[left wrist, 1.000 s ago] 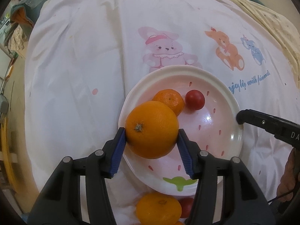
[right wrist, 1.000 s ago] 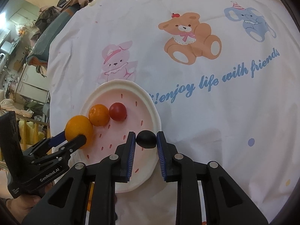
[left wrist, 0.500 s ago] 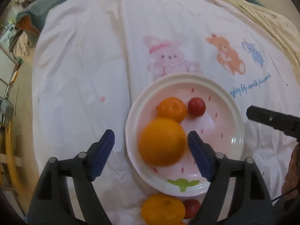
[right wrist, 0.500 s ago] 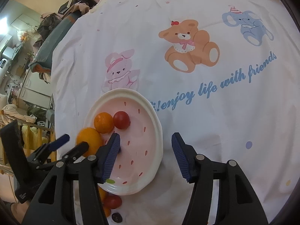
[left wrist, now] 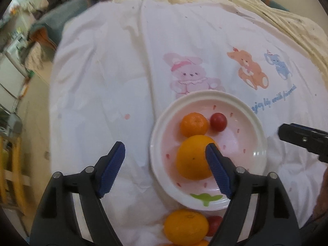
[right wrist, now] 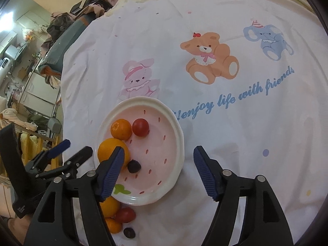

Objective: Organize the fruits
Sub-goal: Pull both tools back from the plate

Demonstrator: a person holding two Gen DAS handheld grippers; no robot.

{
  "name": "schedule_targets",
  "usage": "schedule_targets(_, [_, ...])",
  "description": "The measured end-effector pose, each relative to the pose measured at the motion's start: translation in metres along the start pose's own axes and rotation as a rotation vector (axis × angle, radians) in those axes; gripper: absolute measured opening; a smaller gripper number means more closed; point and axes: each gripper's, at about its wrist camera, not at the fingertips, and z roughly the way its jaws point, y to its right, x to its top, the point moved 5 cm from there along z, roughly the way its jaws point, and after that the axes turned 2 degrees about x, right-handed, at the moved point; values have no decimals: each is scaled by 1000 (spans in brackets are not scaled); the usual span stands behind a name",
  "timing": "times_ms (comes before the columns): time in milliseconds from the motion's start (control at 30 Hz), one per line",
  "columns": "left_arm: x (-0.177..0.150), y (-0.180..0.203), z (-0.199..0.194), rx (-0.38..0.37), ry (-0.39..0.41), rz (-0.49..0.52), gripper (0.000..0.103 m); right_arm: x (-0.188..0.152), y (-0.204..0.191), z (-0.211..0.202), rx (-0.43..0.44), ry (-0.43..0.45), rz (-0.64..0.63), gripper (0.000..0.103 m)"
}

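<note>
A white plate [left wrist: 260,143] with a pink middle holds a big orange [left wrist: 190,160], a mandarin [left wrist: 194,123] and a red tomato [left wrist: 218,122]. My left gripper [left wrist: 164,153] hangs open above the plate's left rim, holding nothing. In the right wrist view the same plate [right wrist: 180,143] also holds a dark grape [right wrist: 134,166] beside the big orange [right wrist: 110,150]. My right gripper [right wrist: 158,153] hovers over the plate's near side; its jaws are opening with nothing gripped. The left gripper [right wrist: 78,146] shows at that view's left.
On the cloth in front of the plate lie loose fruits: an orange [right wrist: 109,206], a tomato [right wrist: 125,214], a small mandarin [right wrist: 113,225] and a dark grape [right wrist: 129,232]. The white cartoon-print cloth [right wrist: 235,123] spreads beyond. Furniture and clutter stand past its left edge.
The left gripper let go of the big orange, which now rests on the plate. The right gripper released the dark grape onto the plate. Both opened wide and rose.
</note>
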Motion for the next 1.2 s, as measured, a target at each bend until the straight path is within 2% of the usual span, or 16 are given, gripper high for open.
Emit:
schedule_targets(67, [-1,-2,-7,20,16,2,78,-3,-3,-5,3,13,-4,80])
schedule_targets(233, [-3,-7,-31,11,52,-16,78,-9,-10,-19,-10,37,-12,80])
schedule_targets(433, [-10,-13,-62,-47,78,-39,78,-22,-31,-43,42,72,-24,84])
schedule_targets(600, [-19,-15,-83,-39,107,-39,78,-34,-43,-61,58,95,-10,84])
schedule_targets(733, [-31,-15,-94,-19,102,-28,79,-50,-45,-70,52,94,0,84])
schedule_targets(933, [-55,-18,-97,-79,59,-51,79,-71,-38,-77,20,95,10,85])
schedule_targets(1133, [-72,-28,-94,-41,34,-88,79,-87,-37,-80,10,100,15,85])
schedule_targets(1200, [-77,-31,-91,-61,30,-105,79,-93,-37,-78,18,93,20,85])
